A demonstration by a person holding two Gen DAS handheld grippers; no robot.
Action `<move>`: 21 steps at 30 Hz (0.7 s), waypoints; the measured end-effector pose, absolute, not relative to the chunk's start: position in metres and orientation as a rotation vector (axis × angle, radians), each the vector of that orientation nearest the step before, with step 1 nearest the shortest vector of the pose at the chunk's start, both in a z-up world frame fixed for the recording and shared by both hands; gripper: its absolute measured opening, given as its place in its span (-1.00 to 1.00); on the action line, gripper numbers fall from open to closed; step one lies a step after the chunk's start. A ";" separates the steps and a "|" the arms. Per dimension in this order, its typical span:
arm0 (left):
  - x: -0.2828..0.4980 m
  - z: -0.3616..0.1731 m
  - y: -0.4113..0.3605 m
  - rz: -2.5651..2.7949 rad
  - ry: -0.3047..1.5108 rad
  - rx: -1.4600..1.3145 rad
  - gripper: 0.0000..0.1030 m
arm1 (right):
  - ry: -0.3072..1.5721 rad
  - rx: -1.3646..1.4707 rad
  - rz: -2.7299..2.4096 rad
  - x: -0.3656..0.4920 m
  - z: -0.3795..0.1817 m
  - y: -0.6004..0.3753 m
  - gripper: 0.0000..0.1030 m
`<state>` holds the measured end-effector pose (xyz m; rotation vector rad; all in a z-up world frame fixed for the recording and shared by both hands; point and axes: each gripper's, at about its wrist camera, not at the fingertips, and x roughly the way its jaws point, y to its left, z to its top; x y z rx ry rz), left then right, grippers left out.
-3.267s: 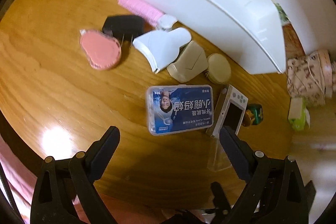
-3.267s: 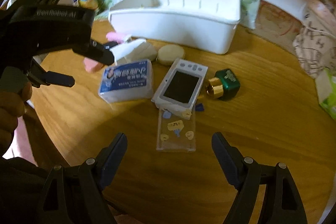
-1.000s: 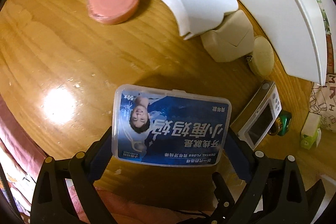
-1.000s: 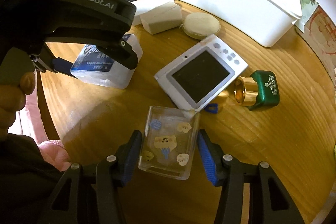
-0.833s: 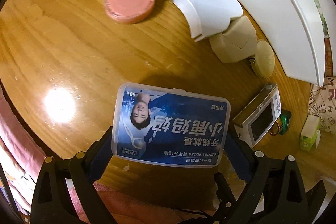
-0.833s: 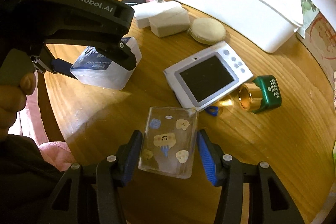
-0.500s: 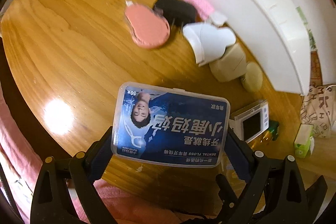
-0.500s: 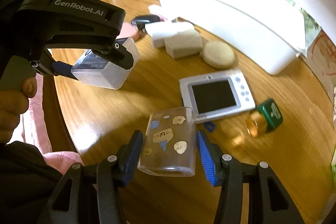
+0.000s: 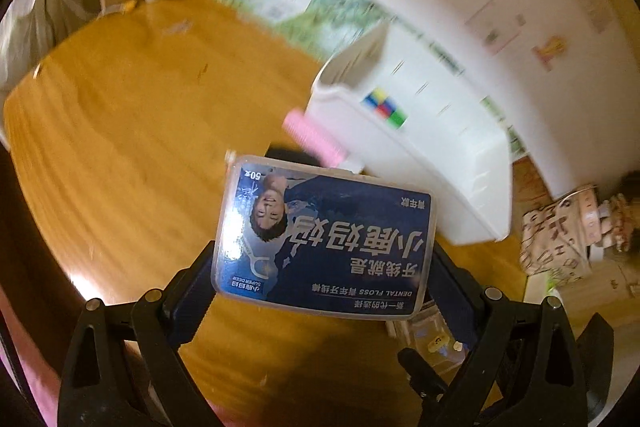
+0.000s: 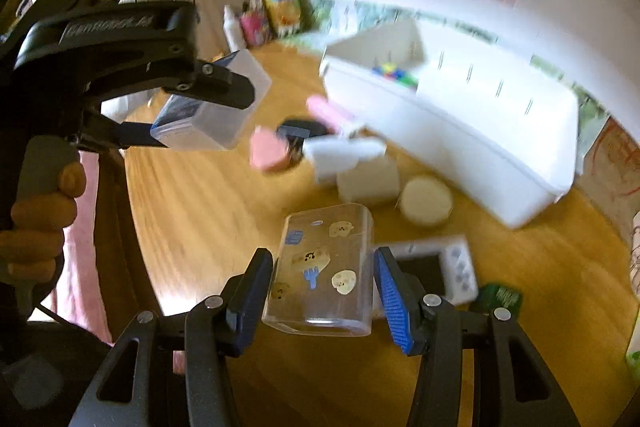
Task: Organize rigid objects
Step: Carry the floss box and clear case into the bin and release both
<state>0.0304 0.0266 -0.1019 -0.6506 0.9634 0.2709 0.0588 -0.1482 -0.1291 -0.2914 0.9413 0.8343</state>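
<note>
1. Two boxes are held clear of the wooden tabletop (image 10: 192, 211). A dental floss box (image 9: 324, 237), clear plastic with a blue printed label seen upside down, is clamped by its short ends in the left gripper (image 9: 322, 281). A clear plastic case (image 10: 322, 269) with small cartoon stickers is clamped by its long sides in the right gripper (image 10: 324, 287).
2. The left gripper is raised above the tabletop's near-left edge, gripped at the handle by the person's hand (image 10: 40, 223). The right gripper is held lower, near the near edge.
3. A white bin (image 10: 460, 131) is set along the far edge; a coloured cube (image 9: 384, 109) is seen inside it.
4. Between the bin and the near edge, a white handheld device (image 10: 452, 267), a round beige case (image 10: 426, 201), a pink pad (image 10: 268, 149) and a pink comb (image 9: 312, 137) are rendered blurred. The device is partly hidden behind the clear case.
</note>
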 end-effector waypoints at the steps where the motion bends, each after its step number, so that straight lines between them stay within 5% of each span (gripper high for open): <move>1: 0.033 -0.096 0.028 0.264 0.942 -0.639 0.87 | 0.918 -0.286 0.829 0.062 -0.124 -0.148 0.02; 21: 0.126 -0.060 0.023 0.023 0.846 -0.447 0.87 | 0.638 -0.119 0.558 0.120 -0.079 -0.168 0.02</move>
